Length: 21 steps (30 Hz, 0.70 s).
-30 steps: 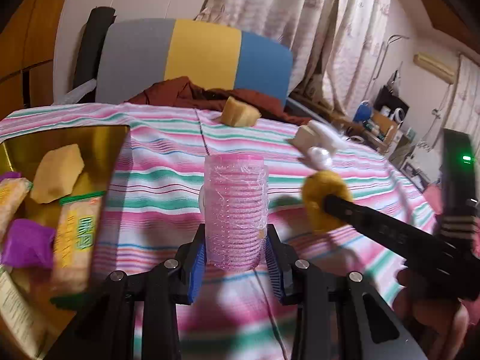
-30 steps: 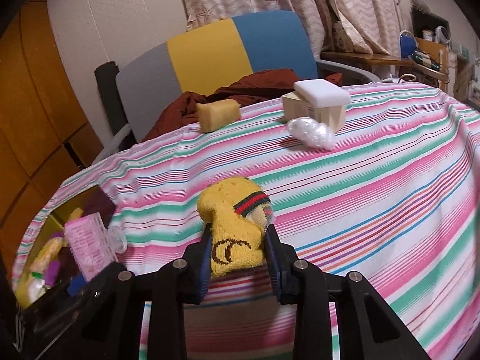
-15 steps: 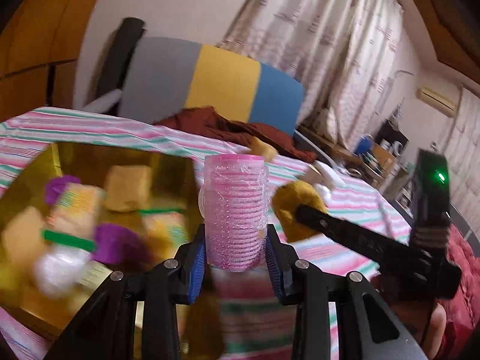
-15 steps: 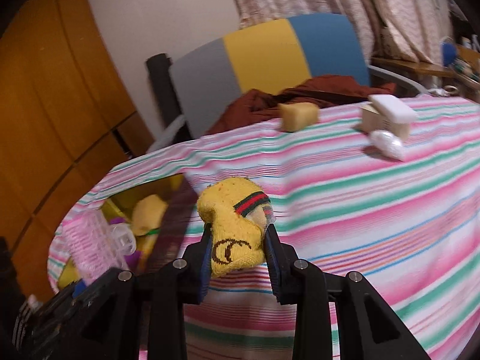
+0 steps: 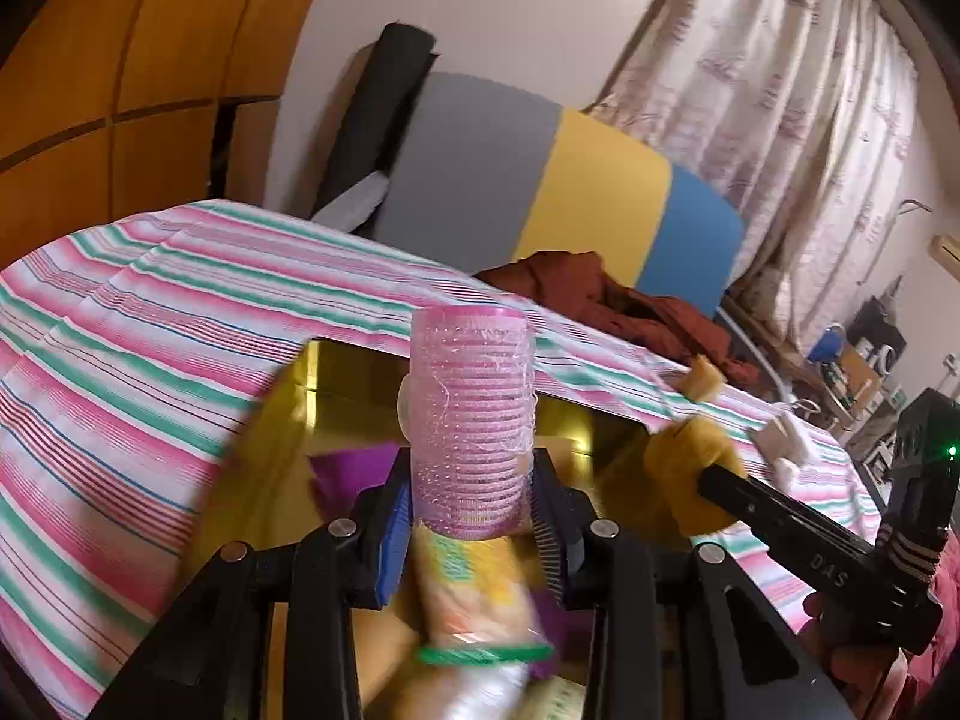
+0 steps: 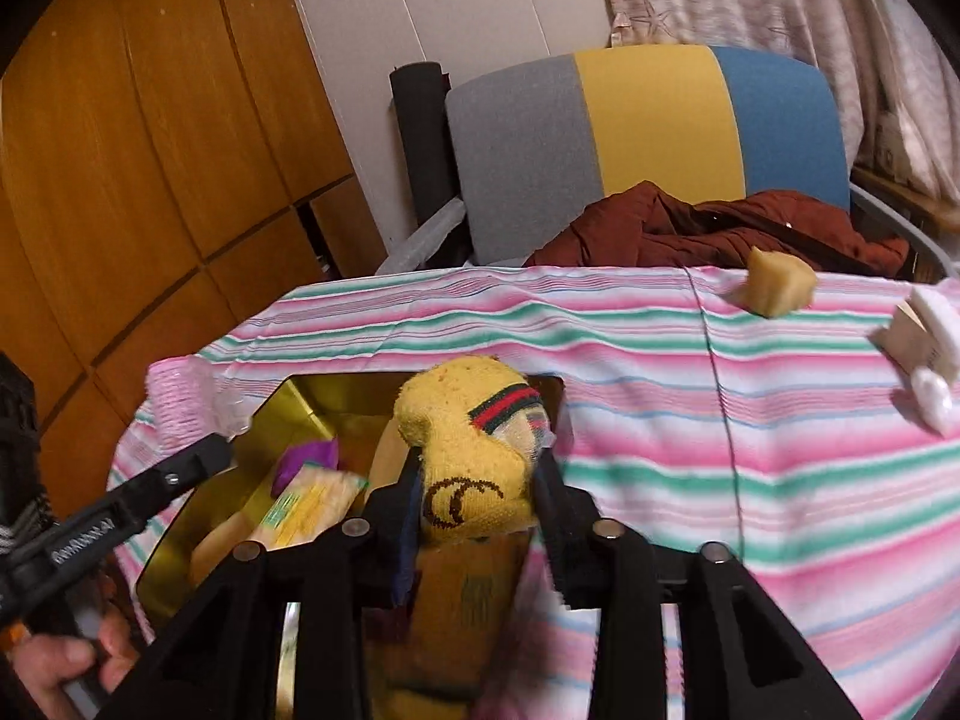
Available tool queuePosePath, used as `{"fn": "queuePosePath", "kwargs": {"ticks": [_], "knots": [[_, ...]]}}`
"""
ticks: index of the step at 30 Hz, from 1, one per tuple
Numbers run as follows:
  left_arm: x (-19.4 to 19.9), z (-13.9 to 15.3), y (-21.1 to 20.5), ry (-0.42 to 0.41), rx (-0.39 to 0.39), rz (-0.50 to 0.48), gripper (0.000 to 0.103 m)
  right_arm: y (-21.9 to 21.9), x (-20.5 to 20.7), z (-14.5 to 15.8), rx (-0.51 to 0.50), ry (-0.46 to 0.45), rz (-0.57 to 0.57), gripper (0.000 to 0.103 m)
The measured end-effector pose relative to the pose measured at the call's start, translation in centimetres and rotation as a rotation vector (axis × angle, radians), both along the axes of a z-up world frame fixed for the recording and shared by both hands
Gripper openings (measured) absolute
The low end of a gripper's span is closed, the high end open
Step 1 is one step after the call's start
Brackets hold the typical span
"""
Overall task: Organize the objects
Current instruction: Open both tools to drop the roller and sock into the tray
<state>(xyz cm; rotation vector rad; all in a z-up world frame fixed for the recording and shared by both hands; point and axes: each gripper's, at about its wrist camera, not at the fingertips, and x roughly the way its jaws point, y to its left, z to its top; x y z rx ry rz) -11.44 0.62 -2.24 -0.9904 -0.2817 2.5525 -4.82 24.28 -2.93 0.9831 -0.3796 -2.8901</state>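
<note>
The left gripper (image 5: 471, 516) pinches a pink hair roller (image 5: 471, 420) low on its body, a blue pad on each side pressed against the ribbed wall; the roller stands upright between the jaws, its long axis running straight up from the fingers and its flat round end on top. It hangs above the gold tray (image 5: 354, 372), which sits on the striped tablecloth (image 5: 120, 324) and holds a purple packet (image 5: 348, 468) and a yellow biscuit packet with a green band (image 5: 474, 594), both blurred. The right gripper (image 6: 477, 510) has a rolled yellow sock (image 6: 468, 444) between its jaws, which have just been opening; the sock still sits between the pads, and the left pad appears to stand slightly off it, though whether the right pad still presses cannot be told. The sock's rounded bulk rises above the fingers, its long axis roughly upright and leaning a little left, with the red and green band toward the upper right and the dark interlocked logo facing the camera. It is over the near right part of the same tray (image 6: 288, 402). Further back on the cloth lie a tan sponge block (image 6: 777, 288) and a small white-lidded box (image 6: 918, 330), well apart from the tray. A hand (image 6: 66, 660) grips the left tool's handle
</note>
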Motion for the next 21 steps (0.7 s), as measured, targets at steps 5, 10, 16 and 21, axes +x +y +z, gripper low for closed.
{"fn": "queuePosePath", "kwargs": {"ticks": [5, 10, 16, 21], "knots": [[-2.8, -1.1, -0.9, -0.070, -0.008, 0.005, 0.036, 0.1, -0.7, -0.6, -0.037, -0.028, -0.013, 0.061], [-4.6, -1.9, -0.4, -0.116, -0.033, 0.008, 0.038, 0.3, 1.5, -1.0, -0.049, -0.023, -0.019, 0.069], [-5.1, -1.7, -0.9, -0.120, -0.076, 0.118, 0.061, 1.6, 2.5, -1.5, -0.098, -0.045, -0.038, 0.069], [-3.1, -1.3, -1.8, -0.091, -0.043, 0.170, 0.062, 2.5, 3.3, -1.5, -0.115, -0.038, -0.054, 0.070]]}}
